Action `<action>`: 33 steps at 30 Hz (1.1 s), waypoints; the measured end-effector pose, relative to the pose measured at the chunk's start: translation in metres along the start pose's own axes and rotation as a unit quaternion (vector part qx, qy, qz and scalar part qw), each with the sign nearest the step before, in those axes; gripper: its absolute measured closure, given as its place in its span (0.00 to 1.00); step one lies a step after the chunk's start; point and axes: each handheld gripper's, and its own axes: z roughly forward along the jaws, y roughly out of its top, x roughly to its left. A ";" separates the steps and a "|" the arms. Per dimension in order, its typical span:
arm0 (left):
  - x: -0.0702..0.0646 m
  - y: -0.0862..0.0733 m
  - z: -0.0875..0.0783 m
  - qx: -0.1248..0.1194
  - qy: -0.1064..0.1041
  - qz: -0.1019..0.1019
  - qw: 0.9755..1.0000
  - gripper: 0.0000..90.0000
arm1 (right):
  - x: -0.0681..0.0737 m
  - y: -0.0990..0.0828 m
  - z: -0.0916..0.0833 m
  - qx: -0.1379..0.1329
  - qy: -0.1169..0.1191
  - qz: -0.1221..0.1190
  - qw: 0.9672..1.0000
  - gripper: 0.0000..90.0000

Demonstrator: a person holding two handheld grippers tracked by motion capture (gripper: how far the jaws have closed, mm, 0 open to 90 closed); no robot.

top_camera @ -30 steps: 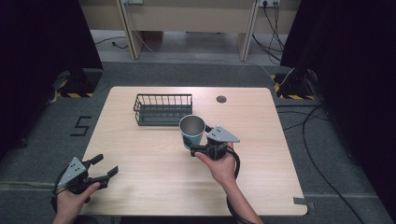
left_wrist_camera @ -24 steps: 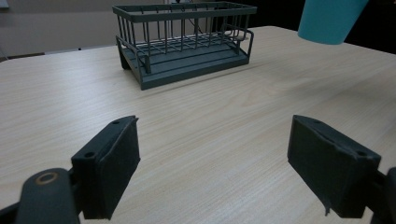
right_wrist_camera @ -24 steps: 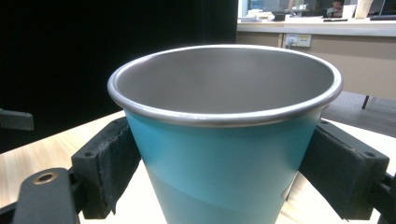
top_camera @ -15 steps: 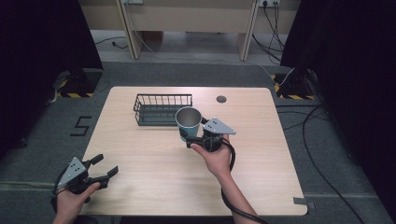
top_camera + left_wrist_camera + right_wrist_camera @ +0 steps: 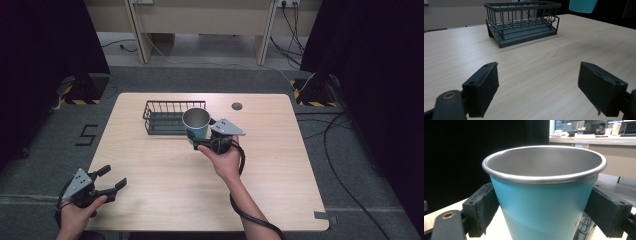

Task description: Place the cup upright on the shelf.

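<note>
The right gripper (image 5: pixel 200 142) is clamped on a teal cup (image 5: pixel 196 125) with a metal rim, sitting near the centre of the high view. In the right gripper view the cup (image 5: pixel 544 197) stands upright between the 2 black pads (image 5: pixel 482 207), which press on its lower sides, and the open mouth faces up. From above, the cup overlaps the right end of the dark wire basket (image 5: pixel 165 117), but I can't tell whether it's touching it or held above it.

The left gripper (image 5: pixel 107 186) is at the lower left of the high view, near the table's (image 5: pixel 280 165) front edge, jaws spread wide with nothing between them. The left gripper view looks across bare wood to the basket (image 5: pixel 524 22) at the top of frame, well apart. Lots of bare tabletop on the right half. A small dark round spot (image 5: pixel 237 106) sits near the far edge.
</note>
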 end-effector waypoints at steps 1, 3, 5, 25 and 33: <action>0.000 0.000 0.000 0.000 0.000 0.000 1.000 0.18 | 0.000 0.001 0.002 0.001 -0.001 0.001 1.000 0.18; 0.000 0.000 0.000 0.000 0.000 0.000 1.000 0.18 | -0.001 0.002 0.005 0.001 -0.001 0.001 1.000 0.18; 0.000 0.000 0.000 0.000 -0.001 -0.001 1.000 0.18 | -0.001 0.003 0.008 0.002 -0.002 0.004 1.000 0.18; 0.000 0.000 0.000 -0.002 -0.002 -0.002 1.000 0.18 | -0.010 0.017 0.040 0.000 -0.009 0.009 1.000 0.18; 0.000 0.000 0.000 -0.002 -0.002 -0.001 1.000 0.18 | -0.015 0.025 0.054 -0.003 -0.012 0.013 1.000 0.18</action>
